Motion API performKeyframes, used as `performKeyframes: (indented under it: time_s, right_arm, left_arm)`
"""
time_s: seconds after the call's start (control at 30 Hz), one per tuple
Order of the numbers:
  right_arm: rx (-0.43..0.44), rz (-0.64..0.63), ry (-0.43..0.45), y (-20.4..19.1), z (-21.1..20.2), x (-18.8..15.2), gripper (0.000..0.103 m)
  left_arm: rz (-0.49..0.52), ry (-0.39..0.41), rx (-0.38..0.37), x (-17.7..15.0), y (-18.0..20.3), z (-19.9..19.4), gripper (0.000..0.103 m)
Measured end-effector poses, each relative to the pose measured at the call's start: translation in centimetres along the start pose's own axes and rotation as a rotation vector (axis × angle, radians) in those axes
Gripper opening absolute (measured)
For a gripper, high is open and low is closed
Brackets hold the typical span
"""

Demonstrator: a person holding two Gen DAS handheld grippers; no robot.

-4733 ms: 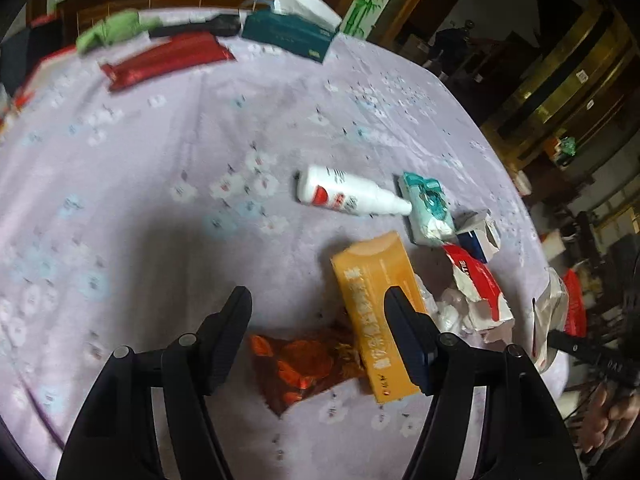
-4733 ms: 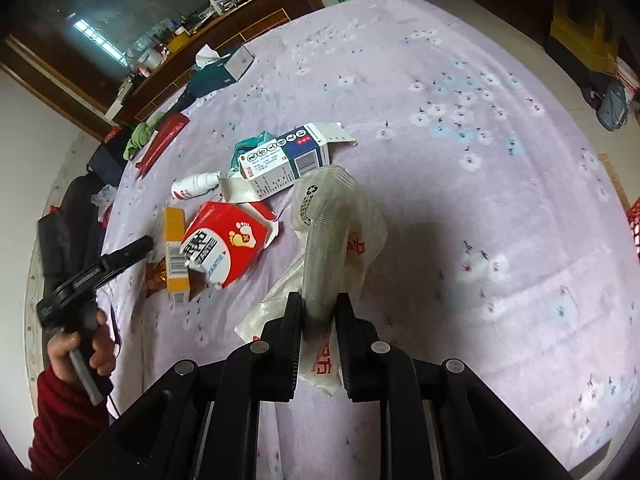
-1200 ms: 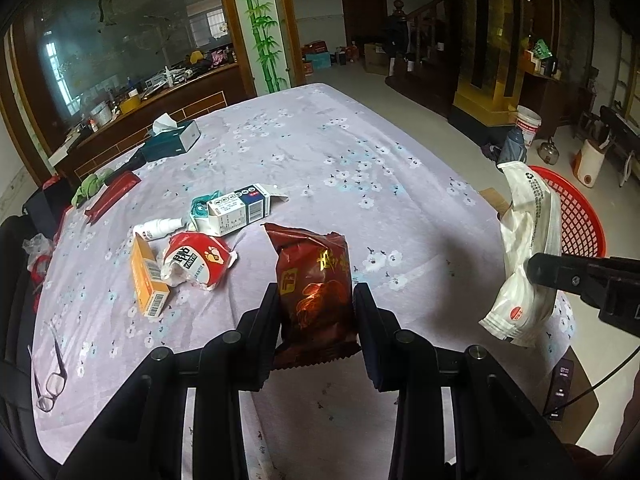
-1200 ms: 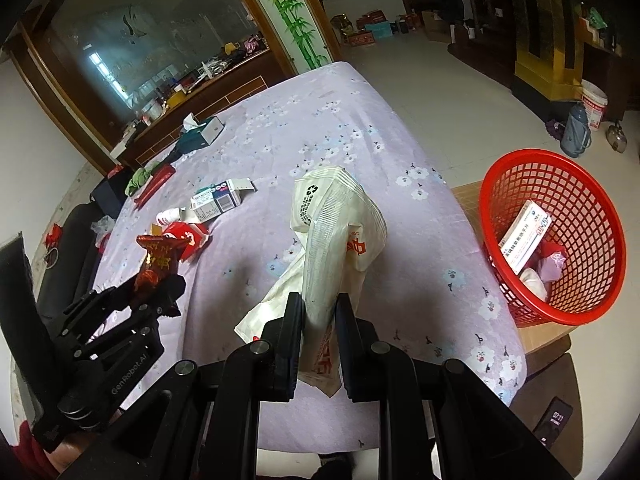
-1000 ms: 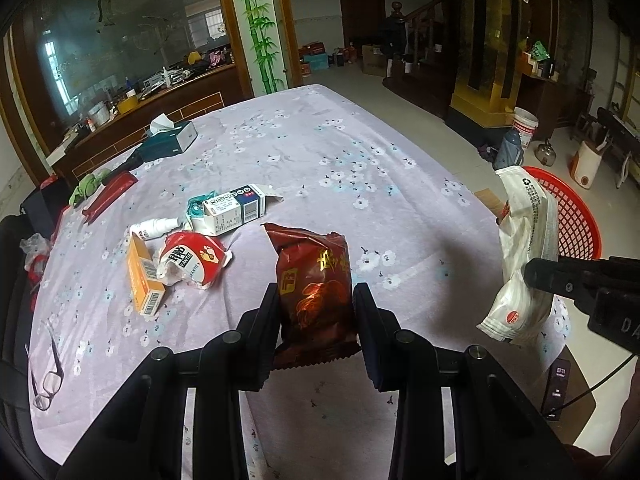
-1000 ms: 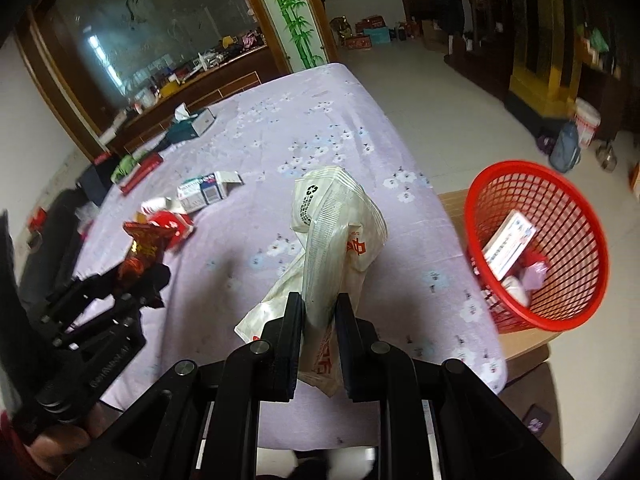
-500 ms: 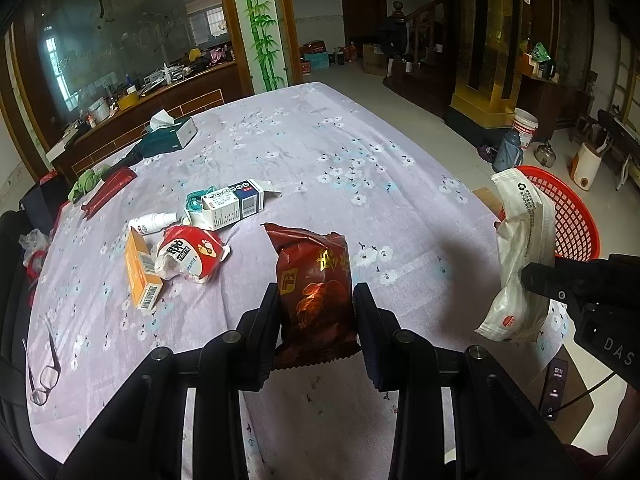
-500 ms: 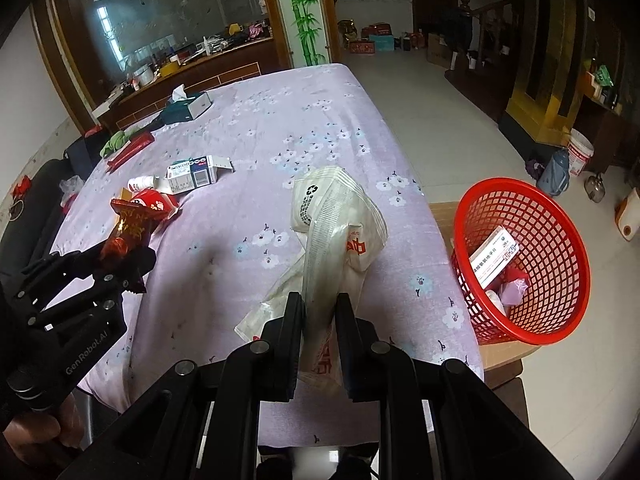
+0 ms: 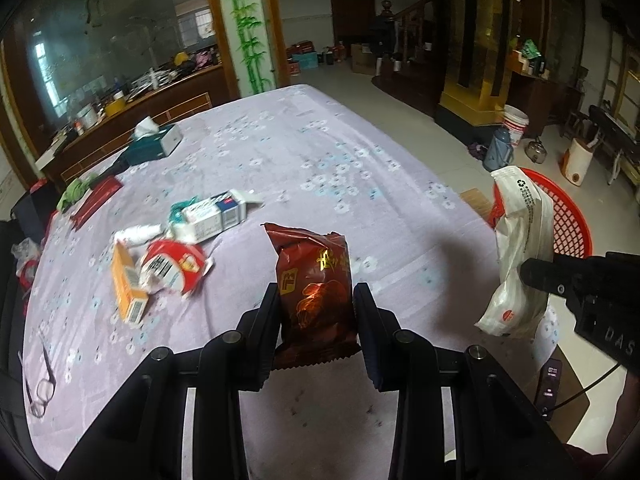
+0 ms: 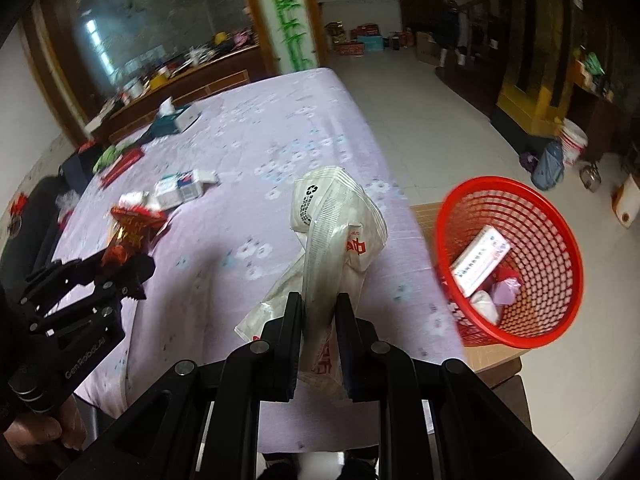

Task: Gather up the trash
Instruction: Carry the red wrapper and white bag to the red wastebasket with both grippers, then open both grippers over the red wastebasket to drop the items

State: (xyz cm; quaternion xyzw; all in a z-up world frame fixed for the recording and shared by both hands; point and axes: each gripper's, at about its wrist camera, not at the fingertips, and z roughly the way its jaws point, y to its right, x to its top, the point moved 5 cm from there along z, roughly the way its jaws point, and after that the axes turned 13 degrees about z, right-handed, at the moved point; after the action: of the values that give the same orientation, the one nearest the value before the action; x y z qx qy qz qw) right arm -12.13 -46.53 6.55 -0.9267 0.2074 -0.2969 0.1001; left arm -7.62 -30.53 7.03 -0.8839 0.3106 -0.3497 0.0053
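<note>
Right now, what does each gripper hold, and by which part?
Left gripper: brown snack packet, clamped by its lower half. Right gripper: crumpled white plastic bag, pinched near its lower middle.

**Count of items, placed relative to the red basket**

- Red basket [image 10: 516, 332]: 1, on a low stand beside the tabletop [image 9: 320, 152].
- Items inside it: 1 white box [image 10: 482, 266]; other pieces unclear.
- Claws left of the basket: 2.
- Brown snack packet [image 9: 314, 292]: 1, held.
- White plastic bag [image 10: 336, 236]: 1, held.
- Tabletop, far left of the basket: 1 orange box [image 9: 126, 286], 1 red-and-white wrapper [image 9: 174, 266], 1 white bottle [image 9: 138, 235], 1 white carton [image 9: 212, 216], 1 tissue box [image 9: 154, 144].
</note>
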Motion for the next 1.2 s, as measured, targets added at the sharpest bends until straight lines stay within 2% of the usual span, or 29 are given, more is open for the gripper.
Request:
performKeyframes:
  time_s: [0.23, 0.4, 0.6, 0.77, 0.93, 0.97, 1.0, 1.03, 1.1, 1.2]
  right_arm:
    - [-0.059, 0.143, 0.06, 6.7, -1.7, 3.0, 0.018]
    - [-0.097, 0.246, 0.094, 11.8, -3.0, 4.9, 0.018]
    - [-0.119, 0.313, 0.127, 16.4, -4.1, 6.9, 0.018]
    - [-0.113, 0.343, 0.122, 19.3, -4.0, 7.8, 0.018]
    - [-0.099, 0.347, 0.096, 20.5, -3.0, 8.2, 0.02]
    - [-0.097, 0.343, 0.087, 20.7, -2.6, 8.4, 0.02]
    - [-0.094, 0.342, 0.079, 20.7, -2.3, 8.4, 0.02]
    - [-0.094, 0.345, 0.075, 21.0, -2.2, 8.4, 0.024]
    - [-0.096, 0.351, 0.075, 21.3, -2.0, 8.5, 0.03]
    - [-0.103, 0.364, 0.08, 21.9, -2.1, 8.9, 0.031]
  left_arm:
    - [0.067, 0.039, -0.118, 4.0, 4.0, 0.7, 0.035]
    - [0.125, 0.063, -0.259, 8.2, 8.9, 1.4, 0.035]
    - [0.173, 0.054, -0.401, 12.6, 15.1, 3.1, 0.035]
    - [0.205, 0.021, -0.46, 14.6, 19.2, 5.2, 0.035]
    - [0.212, -0.008, -0.507, 15.7, 21.3, 6.5, 0.037]
    - [0.215, -0.01, -0.511, 15.8, 21.7, 6.7, 0.043]
    - [0.214, -0.013, -0.506, 15.7, 21.9, 6.8, 0.055]
    - [0.209, -0.014, -0.501, 15.8, 21.9, 6.9, 0.06]
    - [0.196, -0.006, -0.497, 15.8, 21.8, 6.8, 0.062]
    - [0.174, -0.011, -0.475, 15.7, 21.1, 6.8, 0.062]
